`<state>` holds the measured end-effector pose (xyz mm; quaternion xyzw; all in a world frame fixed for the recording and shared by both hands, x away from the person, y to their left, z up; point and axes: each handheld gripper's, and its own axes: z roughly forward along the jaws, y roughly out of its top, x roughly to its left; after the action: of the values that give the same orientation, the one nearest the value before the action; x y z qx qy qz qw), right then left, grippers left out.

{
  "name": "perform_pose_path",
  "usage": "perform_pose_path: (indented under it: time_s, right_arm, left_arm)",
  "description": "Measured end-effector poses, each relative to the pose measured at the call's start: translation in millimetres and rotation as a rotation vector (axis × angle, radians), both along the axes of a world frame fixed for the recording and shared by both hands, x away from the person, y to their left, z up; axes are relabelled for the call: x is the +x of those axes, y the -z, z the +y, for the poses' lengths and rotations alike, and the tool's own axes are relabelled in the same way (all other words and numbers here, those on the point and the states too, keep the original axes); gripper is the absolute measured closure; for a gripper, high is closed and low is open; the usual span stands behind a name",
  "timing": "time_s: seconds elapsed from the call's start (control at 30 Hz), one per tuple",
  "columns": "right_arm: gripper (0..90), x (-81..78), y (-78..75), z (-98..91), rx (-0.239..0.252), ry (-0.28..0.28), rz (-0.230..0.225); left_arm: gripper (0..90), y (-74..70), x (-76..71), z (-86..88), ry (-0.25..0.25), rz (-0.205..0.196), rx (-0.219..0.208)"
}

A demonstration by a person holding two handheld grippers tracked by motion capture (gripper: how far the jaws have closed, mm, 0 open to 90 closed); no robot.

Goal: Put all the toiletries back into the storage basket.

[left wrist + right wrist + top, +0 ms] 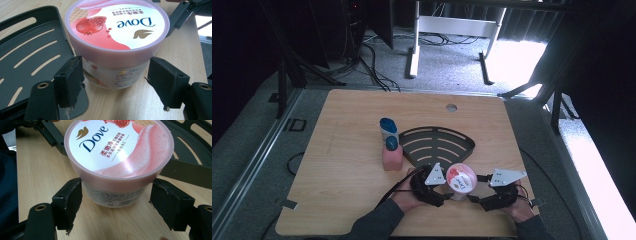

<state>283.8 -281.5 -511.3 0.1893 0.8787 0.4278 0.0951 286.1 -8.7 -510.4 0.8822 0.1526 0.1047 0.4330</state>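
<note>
Both tongs sit at the near edge of the surface (342, 150), one on each side of the tub (460, 179). Left tongs (115, 80) are released: in the left gripper view the pads flank the tub's wall with a visible gap on each side, below the lid's rim. Right tongs (116, 200) are likewise released, straddling the tub from the opposite side; the pads (71, 200) stand close under the lid edge, but do not seem to press on the wall. So the tub stands upright on the wood, lid on, held by neither hand.

Just beyond it lies the black slotted tray (437, 145), empty, its near edge beside the tub. Left of the tray stand a pink bottle (392, 152) and a blue-capped bottle (388, 129), untouched.

As a judgement, the work is at an early stage: the tub is bracketed, not gripped. What is left is probably closing on it, lifting, and setting it wherever it belongs, perhaps the tray.
</note>
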Motion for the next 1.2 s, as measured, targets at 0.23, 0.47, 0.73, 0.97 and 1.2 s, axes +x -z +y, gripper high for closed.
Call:
perform_pose_path:
  time_s: [0.23,0.47,0.73,0.97,1.2]
  right_arm:
    - [25.5,4.0,-4.9,0.1,-0.003,-0.005,-0.005]
    - [25.5,9.7,-10.7,0.7,0.007,-0.007,-0.013]
    - [25.5,16.4,-15.9,2.6,-0.007,-0.015,-0.026]
    - [25.2,22.3,-21.2,2.9,-0.005,-0.017,-0.029]
    - [24.7,27.4,-26.2,4.8,-0.002,-0.018,-0.036]
  left_arm:
    - [29.3,-3.7,3.0,0.3,-0.007,0.004,-0.007]
    - [29.3,-9.9,8.8,2.0,-0.014,0.01,-0.01]
    - [29.3,-12.9,13.2,2.0,-0.024,0.002,-0.011]
    - [29.3,-18.8,16.7,2.3,-0.032,-0.017,-0.013]
    - [29.3,-23.8,19.9,3.7,-0.04,-0.034,-0.015]
